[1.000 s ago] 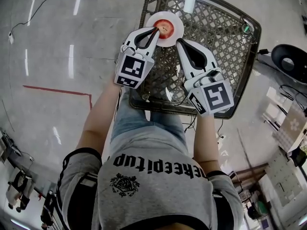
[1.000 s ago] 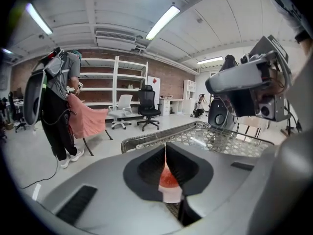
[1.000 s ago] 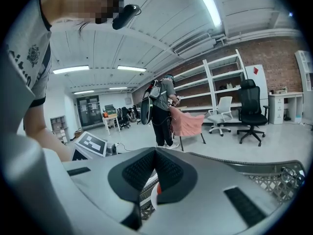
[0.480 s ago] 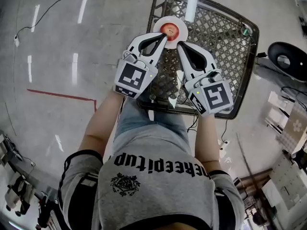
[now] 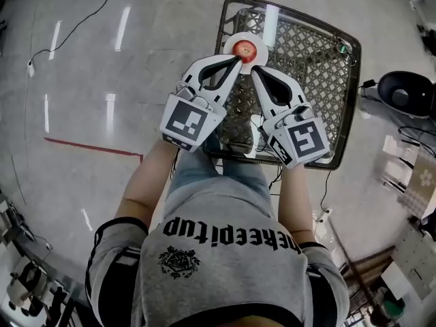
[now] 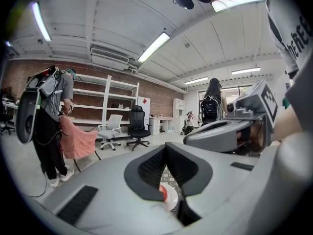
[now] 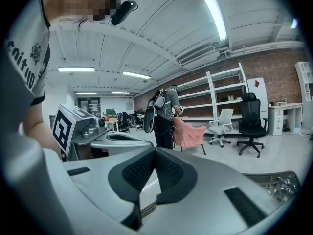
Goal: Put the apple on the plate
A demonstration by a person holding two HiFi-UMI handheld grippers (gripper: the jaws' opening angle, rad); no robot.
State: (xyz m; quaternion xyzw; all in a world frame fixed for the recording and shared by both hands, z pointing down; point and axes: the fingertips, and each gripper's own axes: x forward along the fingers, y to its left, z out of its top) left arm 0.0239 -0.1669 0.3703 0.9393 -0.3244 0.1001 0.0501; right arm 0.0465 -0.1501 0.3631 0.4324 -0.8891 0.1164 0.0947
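A red apple (image 5: 246,48) rests on a small white plate (image 5: 232,41) at the far left part of a dark lattice table (image 5: 320,73). My left gripper (image 5: 238,58) is shut and empty, its tips just short of the plate's near edge. My right gripper (image 5: 254,71) is also shut and empty, just right of the left one and a little nearer to me. In the left gripper view, the plate (image 6: 172,198) and a slice of the apple (image 6: 163,192) show below the closed jaws (image 6: 166,147). The right gripper view shows its jaws (image 7: 155,151) closed on nothing.
A white tube (image 5: 271,19) lies on the table behind the plate. A black round stool (image 5: 409,94) stands to the right and a red tape line (image 5: 88,147) marks the floor at left. A person with a backpack (image 6: 49,116) stands by shelves and office chairs.
Both grippers have lifted and drawn back a little. The left tips, which were at the apple, now sit short of the plate. The apple stays on the plate.
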